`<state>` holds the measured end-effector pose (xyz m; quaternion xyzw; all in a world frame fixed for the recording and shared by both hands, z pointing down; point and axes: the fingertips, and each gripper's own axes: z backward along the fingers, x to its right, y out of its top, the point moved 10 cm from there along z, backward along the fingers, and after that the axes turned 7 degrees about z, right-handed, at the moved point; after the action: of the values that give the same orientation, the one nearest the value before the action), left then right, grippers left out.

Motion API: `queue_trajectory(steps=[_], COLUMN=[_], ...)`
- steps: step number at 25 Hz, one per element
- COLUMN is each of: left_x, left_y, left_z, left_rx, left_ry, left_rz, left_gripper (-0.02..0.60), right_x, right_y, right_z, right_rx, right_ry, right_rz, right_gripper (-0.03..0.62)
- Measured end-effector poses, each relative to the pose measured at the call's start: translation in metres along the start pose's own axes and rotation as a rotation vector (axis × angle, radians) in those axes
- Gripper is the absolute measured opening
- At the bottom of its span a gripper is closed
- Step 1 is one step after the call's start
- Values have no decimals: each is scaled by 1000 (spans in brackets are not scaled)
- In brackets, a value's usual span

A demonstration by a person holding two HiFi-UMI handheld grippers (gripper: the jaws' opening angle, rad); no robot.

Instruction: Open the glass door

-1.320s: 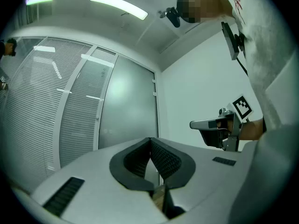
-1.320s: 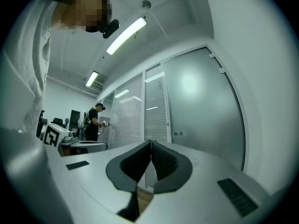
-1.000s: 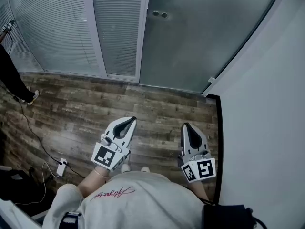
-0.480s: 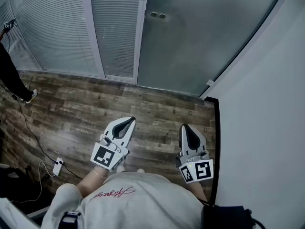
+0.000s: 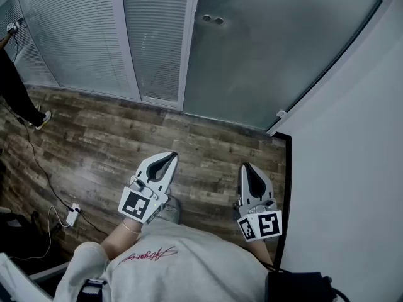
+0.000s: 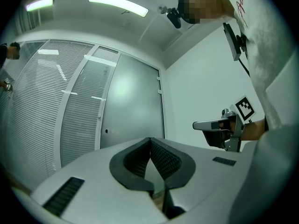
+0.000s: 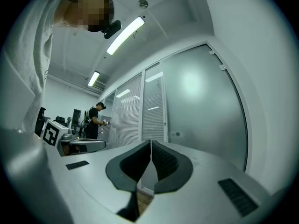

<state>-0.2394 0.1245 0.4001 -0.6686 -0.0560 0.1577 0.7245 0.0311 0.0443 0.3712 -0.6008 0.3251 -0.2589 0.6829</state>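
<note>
Glass door [image 5: 271,49] fills the upper right of the head view, frosted and closed, well ahead of me, with the white wall [image 5: 352,187] running down its right edge. That wall is my first worry: small brackets on that edge suggest the hinges are there, so if I push on that side I would get little leverage and could scrape a gripper along the wall. The slatted panels [image 5: 75,36] at upper left look much like the door frame, and drifting that way would put me against a fixed pane. On the wood floor [image 5: 94,150], my left gripper [image 5: 169,158] and right gripper [image 5: 246,167] are both clenched with nothing between the pads, both low in the frame and far from the glass. Closed tips pressed on smooth glass could skid. I see no handle, only 2 round fittings [image 5: 212,20] near the door's left edge, and I cannot tell whether it swings toward me or away, so forcing it the wrong way is possible. A cable with a power strip [image 5: 71,214] at lower left could catch my foot.
</note>
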Motion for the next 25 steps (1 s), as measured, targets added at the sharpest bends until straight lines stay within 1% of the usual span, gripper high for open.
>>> queue_trajectory(steps=[4, 8, 15, 21, 25], left_x=[-20, -50, -115, -181, -216], left_y=[-4, 0, 10, 18, 18], left_z=[-15, -37, -89, -135, -162], left_rx=[7, 7, 6, -8, -25], left_ry=[0, -16, -59, -89, -111], left_rz=[-1, -2, -18, -22, -23], left_gripper=[12, 12, 12, 12, 12], right_x=[4, 10, 24, 36, 45], right_y=[-7, -8, -9, -13, -19], right_z=[-23, -55, -135, -209, -249], right_rx=[-4, -6, 3, 8, 8], right_ry=[-3, -16, -44, -89, -118], right_rz=[7, 13, 22, 7, 0], right_gripper=[21, 21, 21, 21, 21])
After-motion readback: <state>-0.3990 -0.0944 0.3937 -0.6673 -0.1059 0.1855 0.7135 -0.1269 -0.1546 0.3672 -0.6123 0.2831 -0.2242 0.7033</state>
